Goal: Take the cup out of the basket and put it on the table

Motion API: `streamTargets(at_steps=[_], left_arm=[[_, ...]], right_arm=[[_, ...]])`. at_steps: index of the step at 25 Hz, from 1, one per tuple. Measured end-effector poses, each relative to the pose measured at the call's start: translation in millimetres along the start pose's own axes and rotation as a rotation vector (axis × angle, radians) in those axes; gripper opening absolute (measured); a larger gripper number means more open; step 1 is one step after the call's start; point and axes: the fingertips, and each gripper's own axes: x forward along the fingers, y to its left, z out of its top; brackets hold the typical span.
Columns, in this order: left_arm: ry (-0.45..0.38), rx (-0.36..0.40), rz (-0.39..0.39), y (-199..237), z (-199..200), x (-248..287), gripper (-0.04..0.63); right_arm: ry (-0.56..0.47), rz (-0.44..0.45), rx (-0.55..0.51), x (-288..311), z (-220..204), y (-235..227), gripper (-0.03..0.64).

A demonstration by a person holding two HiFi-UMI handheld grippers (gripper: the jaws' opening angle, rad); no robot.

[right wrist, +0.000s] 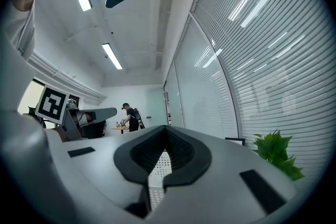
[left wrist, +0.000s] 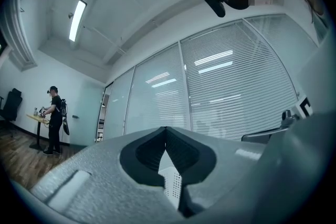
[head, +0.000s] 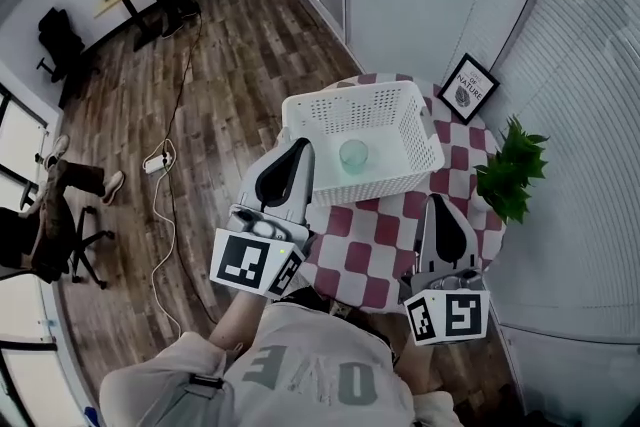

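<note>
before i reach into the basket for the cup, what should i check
1. Cup upright in the basket: ok, it stands near the middle.
2. Left claw empty: ok, jaws together with nothing between them.
3. Right claw empty: ok, jaws together with nothing between them.
4. A claw open for the grasp: not ok, both are shut.
5. Bare table to set the cup on: ok, free checks in front of the basket.
6. Cup empty or filled: cannot tell.
</note>
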Motion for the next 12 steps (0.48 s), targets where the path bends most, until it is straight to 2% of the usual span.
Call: streamTargets(at_steps=[6,11,12], left_arm=[[0.009,0.036,-0.026,27,-9,55,0.006],[0.117,0.069,-0.040,44,-30,99,0.009],[0.146,0.074,-0.049,46,-36,108,0.074]], right_arm=[[-0.015,-0.011,-0.044,38,14,-11,0.011],[-0.029,0.040,-0.074,75,19,-9,0.011],[-0.029,0.053,-0.082,81,19,-7,0.011]])
